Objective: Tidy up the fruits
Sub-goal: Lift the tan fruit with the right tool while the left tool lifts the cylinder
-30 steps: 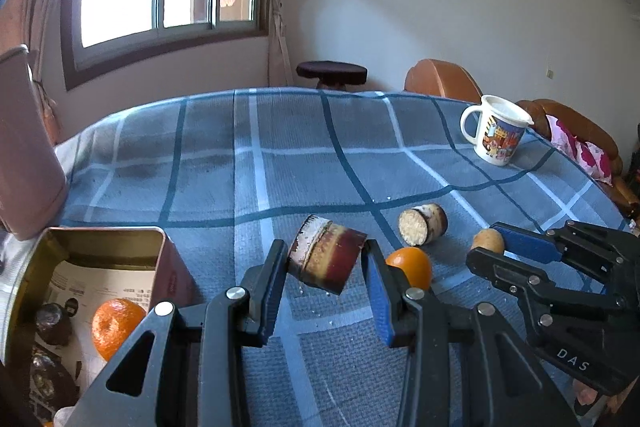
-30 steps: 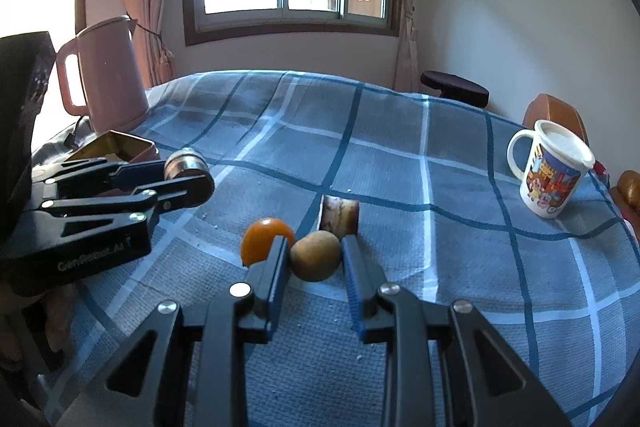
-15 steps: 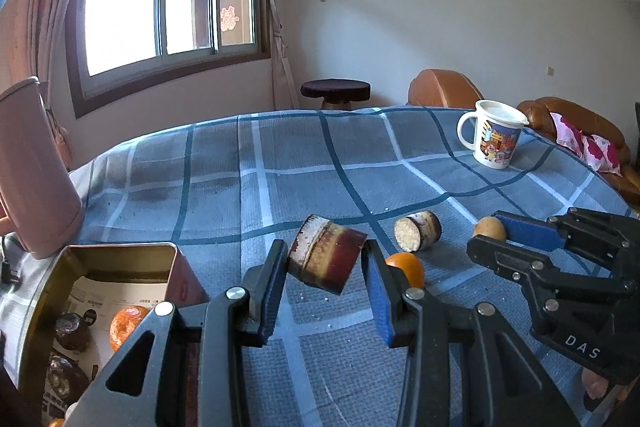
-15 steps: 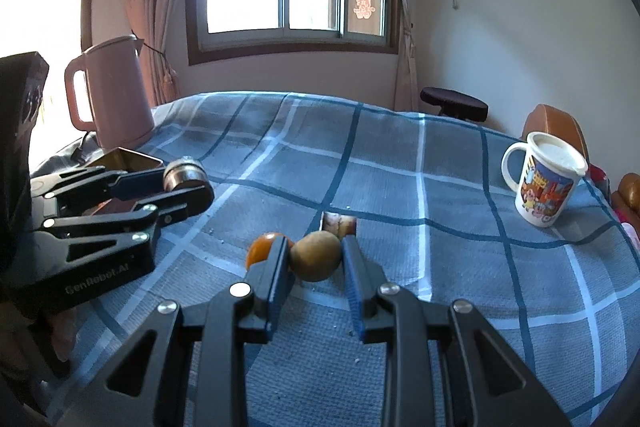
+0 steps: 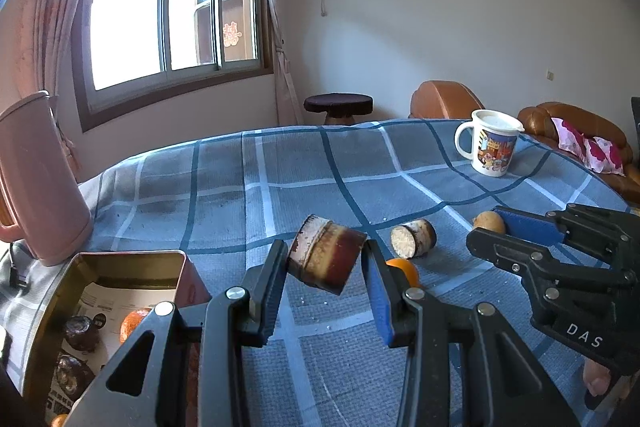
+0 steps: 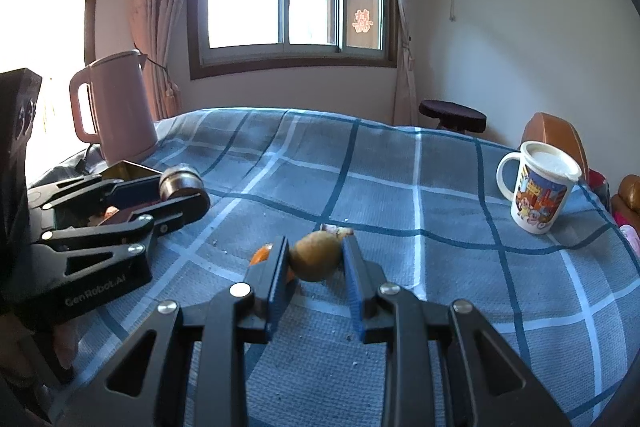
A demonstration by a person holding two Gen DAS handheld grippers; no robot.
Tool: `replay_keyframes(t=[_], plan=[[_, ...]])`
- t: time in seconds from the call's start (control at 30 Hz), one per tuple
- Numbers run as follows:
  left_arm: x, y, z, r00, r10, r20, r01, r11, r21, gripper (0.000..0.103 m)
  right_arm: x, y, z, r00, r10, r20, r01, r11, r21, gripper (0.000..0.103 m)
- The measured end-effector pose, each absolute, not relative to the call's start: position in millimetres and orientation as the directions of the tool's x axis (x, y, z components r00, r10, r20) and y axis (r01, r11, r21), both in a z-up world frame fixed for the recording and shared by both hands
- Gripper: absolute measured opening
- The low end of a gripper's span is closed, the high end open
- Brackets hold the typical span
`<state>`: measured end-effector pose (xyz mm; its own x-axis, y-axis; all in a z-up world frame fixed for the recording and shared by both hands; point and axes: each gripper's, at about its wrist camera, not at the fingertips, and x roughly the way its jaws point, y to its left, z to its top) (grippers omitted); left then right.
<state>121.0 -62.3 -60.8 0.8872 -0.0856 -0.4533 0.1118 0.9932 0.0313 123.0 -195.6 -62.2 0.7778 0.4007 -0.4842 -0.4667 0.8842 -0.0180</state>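
left gripper [image 5: 326,281] clamps glossy banded cane stub [image 5: 326,259] | right gripper [image 6: 314,267], "DAS", grips dull, possibly russet oval fruit [image 6: 316,261]

**Camera setup: two wrist fisheyes, both low over the table**

Left wrist cam looks along its gripper [image 5: 326,275], tilted slightly down, toward the window wall; tin [image 5: 120,259] close at lower left. Right wrist cam sits further right, same heading, over its gripper [image 6: 316,263]. Shared: plaid tablecloth [image 5: 224,187], mug [image 6: 538,189], kettle [image 6: 116,103], and each other's gripper.
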Motion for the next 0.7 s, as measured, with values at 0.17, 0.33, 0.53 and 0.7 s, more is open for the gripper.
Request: replay_keyframes(t=[0.17,0.33,0.53,0.7], plan=[[116.4,-62.9,-59.2,0.896,-0.084,-0.436,0.110,0.993,0.035,0.040,120.8,-196.3,-60.8,0.784,0.406,-0.470,-0.468,0.883,-0.018,0.030],[113.6,-64.1,-58.2,0.902,-0.081,-0.424,0.108,0.993,0.039,0.040,117.8,-198.4,-59.1,0.792,0.411,-0.452,-0.469,0.883,-0.019,0.030],[109.2,-63.9,-56.6,0.911,-0.079,-0.405,0.105,0.994,0.042,0.040,116.3,-199.8,-57.7,0.798,0.413,-0.439,-0.469,0.883,-0.020,0.030],[106.6,-64.2,-56.3,0.912,-0.082,-0.401,0.108,0.993,0.043,0.040,114.0,-200.8,-56.5,0.803,0.415,-0.427,-0.468,0.883,-0.021,0.030]])
